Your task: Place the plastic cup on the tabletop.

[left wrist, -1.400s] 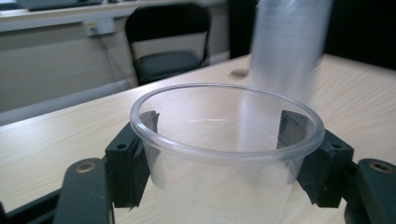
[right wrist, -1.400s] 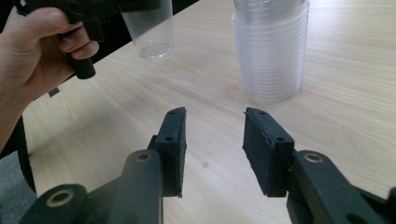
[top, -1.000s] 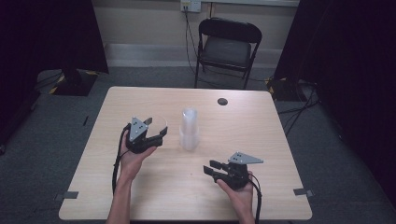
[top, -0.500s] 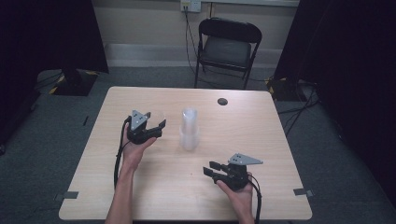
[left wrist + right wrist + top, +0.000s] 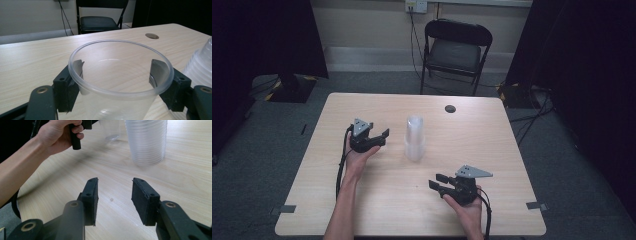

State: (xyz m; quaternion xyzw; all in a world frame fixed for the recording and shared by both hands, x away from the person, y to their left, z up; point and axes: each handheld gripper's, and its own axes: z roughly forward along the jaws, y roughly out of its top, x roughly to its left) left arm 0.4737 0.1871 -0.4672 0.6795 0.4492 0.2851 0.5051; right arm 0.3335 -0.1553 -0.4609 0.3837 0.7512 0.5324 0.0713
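Here: single clear cup point(image 5: 120, 82) held in left claw point(image 5: 373, 138), beside cup stack point(image 5: 414, 138), w/ right claw point(image 5: 438, 182) idle.

Left claw is seen from above at desk point(image 5: 492, 130) centre-left, just left of stack; in left gripper view its jaws are pressed on opp. sides of the cup wall below the rim, cup upright, mouth open to camera. In right gripper view the cup's base appears lifted just off the desk, tho contact can't be told for sure. Stack of nested clear cups stands upright approx. mid-desk. Right claw is held low at front-right, well apart from stack, jaws parted about halfway w/ nothing btwn them. Small dark round cap point(image 5: 450, 108) is set in desk top near far edge. Black folding chair point(image 5: 454, 52) is placed behind desk.
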